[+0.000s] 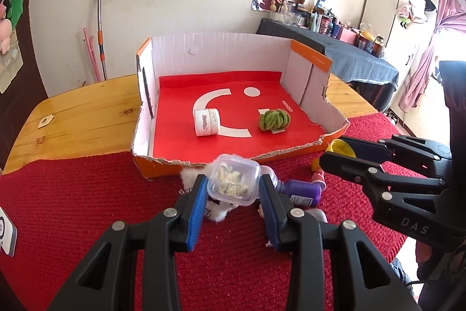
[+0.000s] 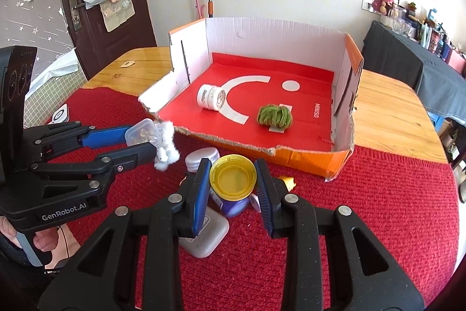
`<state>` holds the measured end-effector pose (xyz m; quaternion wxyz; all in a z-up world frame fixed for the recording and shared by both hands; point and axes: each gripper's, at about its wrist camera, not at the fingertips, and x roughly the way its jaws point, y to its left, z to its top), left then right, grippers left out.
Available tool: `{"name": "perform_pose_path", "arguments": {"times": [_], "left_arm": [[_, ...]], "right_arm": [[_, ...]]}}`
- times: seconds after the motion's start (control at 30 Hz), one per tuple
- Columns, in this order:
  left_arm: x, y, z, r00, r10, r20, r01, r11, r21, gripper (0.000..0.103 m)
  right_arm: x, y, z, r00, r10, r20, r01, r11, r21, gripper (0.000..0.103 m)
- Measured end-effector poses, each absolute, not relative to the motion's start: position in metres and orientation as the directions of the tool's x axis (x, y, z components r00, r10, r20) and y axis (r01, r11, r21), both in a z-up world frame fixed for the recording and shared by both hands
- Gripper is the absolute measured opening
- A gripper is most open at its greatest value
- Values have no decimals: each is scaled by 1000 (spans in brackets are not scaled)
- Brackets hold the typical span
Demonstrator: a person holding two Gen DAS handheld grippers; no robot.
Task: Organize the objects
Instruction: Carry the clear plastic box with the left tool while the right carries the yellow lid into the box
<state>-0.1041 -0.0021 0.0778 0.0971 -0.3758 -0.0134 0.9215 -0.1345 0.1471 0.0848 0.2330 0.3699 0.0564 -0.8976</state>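
Your left gripper (image 1: 233,188) is clamped on a small clear plastic box (image 1: 234,183) of pale bits, held above the red mat (image 1: 87,194) just before the cardboard tray (image 1: 233,51). Your right gripper (image 2: 233,188) pinches a yellow-lidded jar (image 2: 232,179) beside it. A white tub (image 1: 206,122) and green bundle (image 1: 274,120) lie inside the tray.
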Motion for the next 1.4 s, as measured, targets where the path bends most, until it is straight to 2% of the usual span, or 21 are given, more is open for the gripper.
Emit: {"name": "perform_pose_path", "arguments": {"times": [0.47,1.1,1.4], "left_arm": [[-146,-8,83,-686,180,-705,-163,-982,-92,38],[-195,-10,53,-564,196,-802,-195,-975,-102,38],[-208,-10,44,-539,203,-817,-197,-974,-112,38]], "right_arm": [[-176,144,97,-608,-374,-700,454,-887,79,29],[-235,135,65,-464,-339,-818,450,-886,111,29],[-249,132,51,-410,-333,-849,450,-884,130,29]]}}
